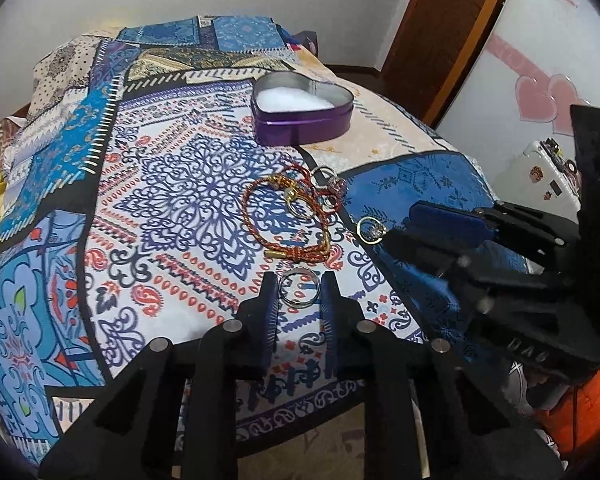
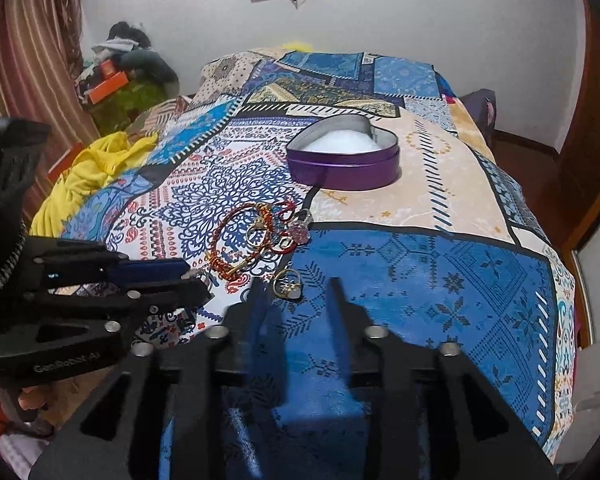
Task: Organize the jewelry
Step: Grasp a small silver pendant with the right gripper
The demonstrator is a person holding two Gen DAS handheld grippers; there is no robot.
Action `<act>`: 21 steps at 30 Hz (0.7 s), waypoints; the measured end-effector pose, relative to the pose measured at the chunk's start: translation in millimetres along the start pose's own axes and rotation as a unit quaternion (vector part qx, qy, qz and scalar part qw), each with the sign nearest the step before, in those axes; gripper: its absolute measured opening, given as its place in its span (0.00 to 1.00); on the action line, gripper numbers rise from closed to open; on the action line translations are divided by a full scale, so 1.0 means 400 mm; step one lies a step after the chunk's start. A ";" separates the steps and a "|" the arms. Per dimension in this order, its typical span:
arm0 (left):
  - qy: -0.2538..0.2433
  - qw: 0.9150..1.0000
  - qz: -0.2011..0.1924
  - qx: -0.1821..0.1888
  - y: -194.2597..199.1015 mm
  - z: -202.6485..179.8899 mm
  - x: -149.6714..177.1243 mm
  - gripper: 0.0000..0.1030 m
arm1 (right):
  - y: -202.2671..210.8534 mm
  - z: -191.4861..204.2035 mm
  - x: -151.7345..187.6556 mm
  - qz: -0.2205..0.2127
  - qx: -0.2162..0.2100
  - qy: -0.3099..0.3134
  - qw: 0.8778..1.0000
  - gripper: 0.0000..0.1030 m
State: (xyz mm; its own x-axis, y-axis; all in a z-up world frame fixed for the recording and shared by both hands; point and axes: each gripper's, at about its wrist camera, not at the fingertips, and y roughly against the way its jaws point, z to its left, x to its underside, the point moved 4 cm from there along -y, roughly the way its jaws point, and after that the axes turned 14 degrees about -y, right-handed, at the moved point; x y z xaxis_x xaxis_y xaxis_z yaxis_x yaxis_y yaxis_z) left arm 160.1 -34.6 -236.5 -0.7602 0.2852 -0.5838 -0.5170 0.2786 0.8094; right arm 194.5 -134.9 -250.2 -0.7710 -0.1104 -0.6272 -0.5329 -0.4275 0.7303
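Between my left gripper's (image 1: 299, 280) fingers sat a silver ring (image 1: 300, 290), the pads touching its sides in a pinch, low over the patterned cloth (image 1: 172, 200). Ahead of those fingertips lay a red cord bracelet (image 1: 276, 220) tangled with more rings, the purple heart tin (image 1: 304, 114) beyond. My right gripper (image 2: 298, 286) stood spread, a gold ring (image 2: 287, 283) just past its left fingertip.

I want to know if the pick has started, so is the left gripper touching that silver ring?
Touching. In the left wrist view the silver ring sits between the left gripper fingers, both pads against its sides, with no gap showing.
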 end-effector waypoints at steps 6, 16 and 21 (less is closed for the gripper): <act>0.012 1.000 -0.022 -0.005 0.038 0.027 -0.006 0.20 | -0.054 0.026 0.003 0.014 0.028 0.038 0.999 0.32; 0.025 0.999 -0.036 -0.014 0.063 0.052 -0.009 0.20 | -0.051 0.023 0.012 0.007 0.025 0.058 0.998 0.13; 0.023 0.999 -0.045 -0.016 0.079 0.050 -0.014 0.20 | -0.043 0.024 0.009 0.011 0.017 0.046 0.999 0.09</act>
State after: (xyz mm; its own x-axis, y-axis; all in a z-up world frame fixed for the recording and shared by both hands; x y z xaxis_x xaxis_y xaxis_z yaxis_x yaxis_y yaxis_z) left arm 155.9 -9.2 -208.8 -0.7272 0.2171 -0.6512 -0.5959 0.2712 0.7559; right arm 197.5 -119.5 -262.5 -0.7484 -0.2020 -0.6318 -0.5288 -0.3932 0.7522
